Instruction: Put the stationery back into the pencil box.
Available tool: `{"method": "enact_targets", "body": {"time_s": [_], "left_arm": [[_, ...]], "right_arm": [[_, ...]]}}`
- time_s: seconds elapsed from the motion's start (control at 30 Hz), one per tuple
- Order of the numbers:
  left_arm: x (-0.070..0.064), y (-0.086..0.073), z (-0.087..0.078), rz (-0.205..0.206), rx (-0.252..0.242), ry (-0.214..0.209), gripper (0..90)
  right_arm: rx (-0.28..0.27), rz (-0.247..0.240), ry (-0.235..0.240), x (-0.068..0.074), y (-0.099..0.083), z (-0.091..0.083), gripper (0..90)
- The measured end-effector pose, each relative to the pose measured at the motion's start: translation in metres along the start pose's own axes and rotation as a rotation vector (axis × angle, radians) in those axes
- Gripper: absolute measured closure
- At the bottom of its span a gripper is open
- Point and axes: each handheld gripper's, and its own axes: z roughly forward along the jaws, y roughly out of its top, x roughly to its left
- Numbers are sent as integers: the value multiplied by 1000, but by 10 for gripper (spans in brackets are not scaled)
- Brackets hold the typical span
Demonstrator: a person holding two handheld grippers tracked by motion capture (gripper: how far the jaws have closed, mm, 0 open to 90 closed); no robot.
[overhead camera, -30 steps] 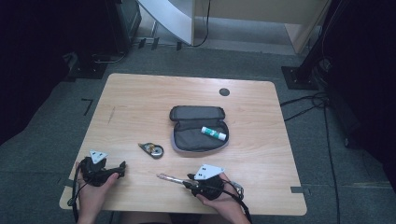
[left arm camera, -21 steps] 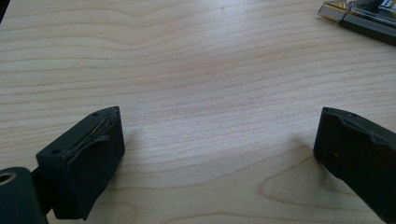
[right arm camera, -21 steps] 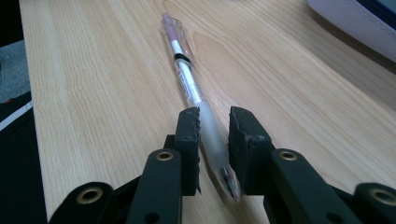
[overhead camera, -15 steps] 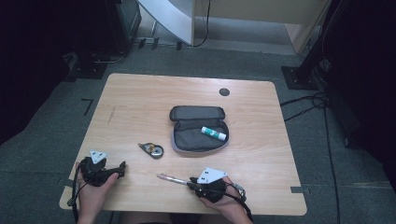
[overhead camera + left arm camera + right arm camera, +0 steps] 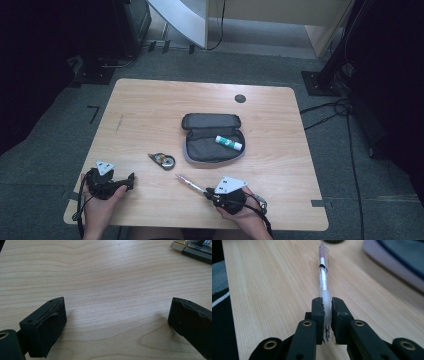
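Clear plastic pen (image 5: 323, 282), light, stiff and probably slippery, is pinched near its tip in my right gripper (image 5: 326, 307). My left gripper (image 5: 117, 322) is spread wide, holding nothing.

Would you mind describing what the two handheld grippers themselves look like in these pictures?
Both are black. The left gripper and the right gripper each carry a pale grey three-cornered plate on top, with a dark cable trailing toward the person. Up close, the jaws are blocky black pieces with ridged pads, and the right gripper's linkage arms show brass-coloured rivet holes. No sleeves are visible on the forearms.
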Motion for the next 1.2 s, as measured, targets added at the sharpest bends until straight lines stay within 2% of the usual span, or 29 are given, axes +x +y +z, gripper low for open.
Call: {"method": "enact_targets", "body": {"time_s": [0.2, 0.4, 0.43, 0.63, 0.97, 1.2], "left_arm": [[0, 0, 0, 0, 0, 0, 21], [0, 0, 0, 0, 0, 0, 21], [0, 0, 0, 0, 0, 0, 21], [0, 0, 0, 0, 0, 0, 21], [0, 0, 0, 1, 1, 0, 21], [0, 0, 0, 2, 1, -1, 21]], "right_arm": [[-22, 7, -26, -10, 9, -16, 814], [-42, -6, -72, -29, 22, -32, 814], [-42, -6, -72, -29, 22, -32, 814], [-59, -20, -94, -49, 38, -40, 814], [-45, -42, -97, -71, 54, -31, 814], [-8, -47, -90, -93, 63, -14, 814]]}}
